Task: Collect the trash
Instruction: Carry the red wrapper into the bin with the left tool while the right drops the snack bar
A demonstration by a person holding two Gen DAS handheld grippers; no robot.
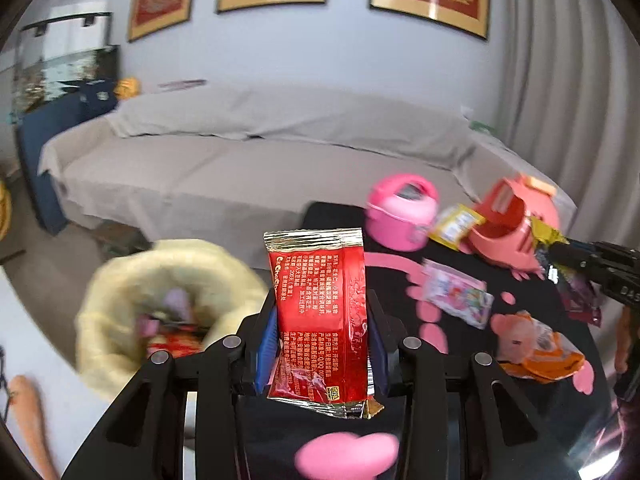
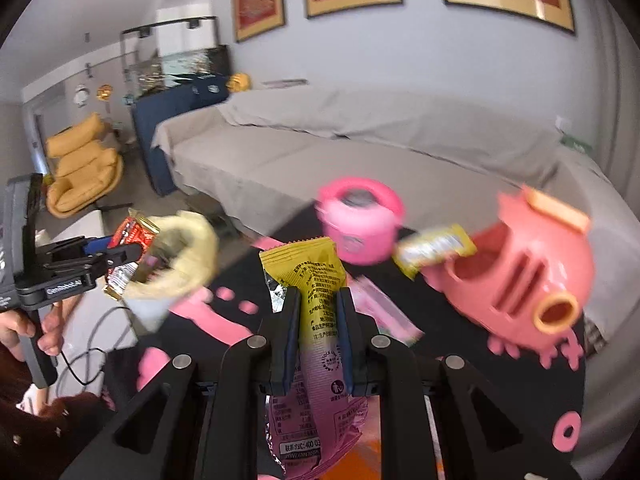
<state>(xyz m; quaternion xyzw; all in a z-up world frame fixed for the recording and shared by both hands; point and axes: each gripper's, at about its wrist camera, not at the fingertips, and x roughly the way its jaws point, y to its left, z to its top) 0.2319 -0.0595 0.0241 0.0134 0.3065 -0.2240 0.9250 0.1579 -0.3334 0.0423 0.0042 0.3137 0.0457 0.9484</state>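
1. Left wrist view: left claw (image 1: 322,334) clamped on a red snack wrapper (image 1: 320,312), held upright between the blue pads, silver crimped edge on top.
2. Left of that wrapper, a pale yellow trash bag (image 1: 168,304), mouth open, blurred, with scraps of wrappers inside.
3. On the black surface (image 1: 460,400) with pink patterns: a clear pink-printed packet (image 1: 458,294) and an orange wrapper (image 1: 548,350) lying flat, near each other but apart.
4. Farther back on the surface, a pink toy pot (image 1: 402,212) and a coral toy house (image 1: 516,226), with a small yellow packet (image 1: 458,224) between them.
5. Right wrist view: right claw (image 2: 318,330) closed on a yellow and pink wrapper (image 2: 316,312), yellow end up, pink end hanging below the pads.
6. Same view, far left: left claw with the red wrapper just at the rim of the trash bag, a hand (image 2: 24,328) gripping its handle.
7. Behind everything, a grey covered sofa (image 2: 360,140) against the wall.
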